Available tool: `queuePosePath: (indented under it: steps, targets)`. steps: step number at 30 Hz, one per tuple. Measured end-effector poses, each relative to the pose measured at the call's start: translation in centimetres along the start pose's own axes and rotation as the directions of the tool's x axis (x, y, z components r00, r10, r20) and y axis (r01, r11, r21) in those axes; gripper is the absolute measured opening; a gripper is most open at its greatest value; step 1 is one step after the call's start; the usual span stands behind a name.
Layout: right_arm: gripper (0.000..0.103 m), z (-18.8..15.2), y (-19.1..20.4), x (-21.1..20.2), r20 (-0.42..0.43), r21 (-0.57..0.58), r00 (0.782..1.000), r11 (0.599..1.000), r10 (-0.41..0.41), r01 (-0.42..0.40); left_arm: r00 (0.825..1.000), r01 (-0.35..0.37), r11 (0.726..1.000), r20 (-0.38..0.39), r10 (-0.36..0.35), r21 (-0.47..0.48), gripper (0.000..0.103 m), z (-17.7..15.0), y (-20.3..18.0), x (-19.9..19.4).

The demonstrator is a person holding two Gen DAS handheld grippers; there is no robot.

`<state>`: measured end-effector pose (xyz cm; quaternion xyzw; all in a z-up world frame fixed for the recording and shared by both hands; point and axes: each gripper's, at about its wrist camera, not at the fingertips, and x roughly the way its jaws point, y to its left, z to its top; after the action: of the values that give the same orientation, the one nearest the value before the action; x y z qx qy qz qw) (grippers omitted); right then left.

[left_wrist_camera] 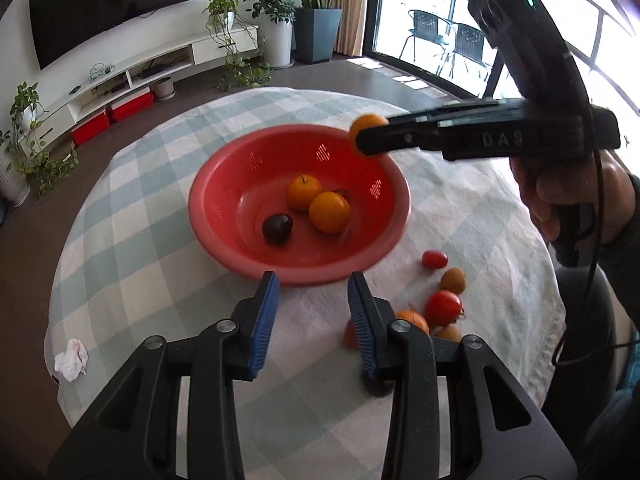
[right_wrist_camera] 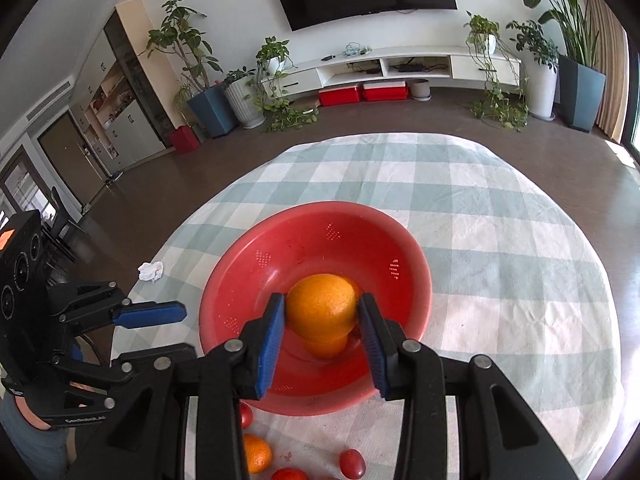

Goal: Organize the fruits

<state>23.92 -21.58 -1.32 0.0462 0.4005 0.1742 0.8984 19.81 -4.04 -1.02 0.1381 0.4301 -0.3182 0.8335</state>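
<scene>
A red bowl (left_wrist_camera: 224, 184) stands on the checked tablecloth and holds two oranges (left_wrist_camera: 304, 192) (left_wrist_camera: 329, 213) and a dark plum (left_wrist_camera: 277, 229). My right gripper (right_wrist_camera: 322, 316) is shut on an orange (right_wrist_camera: 320, 306) and holds it above the bowl (right_wrist_camera: 248, 280); it also shows in the left wrist view (left_wrist_camera: 362, 140) over the bowl's far right rim. My left gripper (left_wrist_camera: 312, 320) is open and empty, just in front of the bowl's near rim. Loose tomatoes (left_wrist_camera: 442, 307) (left_wrist_camera: 434, 259), a kiwi (left_wrist_camera: 453, 280) and an orange (left_wrist_camera: 414, 319) lie right of it.
A crumpled white tissue (left_wrist_camera: 72, 359) lies near the cloth's left edge. More loose fruit (right_wrist_camera: 256, 454) (right_wrist_camera: 352, 463) lies in front of the bowl in the right wrist view. The left gripper (right_wrist_camera: 182, 312) shows at the left there. Bare checked cloth (right_wrist_camera: 500, 272) spreads right of the bowl.
</scene>
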Motion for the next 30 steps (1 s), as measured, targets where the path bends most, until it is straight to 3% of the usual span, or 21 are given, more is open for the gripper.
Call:
queuePosePath:
  steps: [1,2,12,17,21,30]
  targets:
    - [0.040,-0.1,0.1,-0.2,0.004,-0.010,1.000,1.000,-0.005,0.005,1.000,0.010,1.000,-0.025,-0.010,0.013,0.057,-0.9,-0.5,0.6]
    - [0.040,-0.2,0.0,-0.2,0.006,-0.007,1.000,1.000,-0.002,0.002,0.999,0.012,1.000,-0.049,-0.010,0.026,0.058,-1.4,-0.9,1.4]
    - [0.040,-1.6,0.8,-1.0,0.001,-0.006,1.000,1.000,0.025,-0.025,0.989,0.038,0.999,-0.145,-0.034,0.024,0.057,-1.6,-2.1,5.4]
    - [0.040,-2.5,0.6,-1.1,-0.009,0.008,0.999,0.999,0.038,-0.038,0.986,0.053,0.999,-0.157,-0.054,-0.012,0.054,-2.4,-0.5,4.9]
    - [0.040,-3.5,1.3,-2.0,-0.003,-0.008,0.998,0.998,0.062,-0.062,0.980,0.120,0.993,-0.160,-0.116,0.019,0.055,-3.5,-1.5,3.1]
    - [0.040,-6.1,2.8,-4.1,0.016,-0.030,0.998,0.997,0.069,-0.068,0.977,0.054,0.996,-0.208,-0.039,0.066,0.054,-6.3,-5.3,5.0]
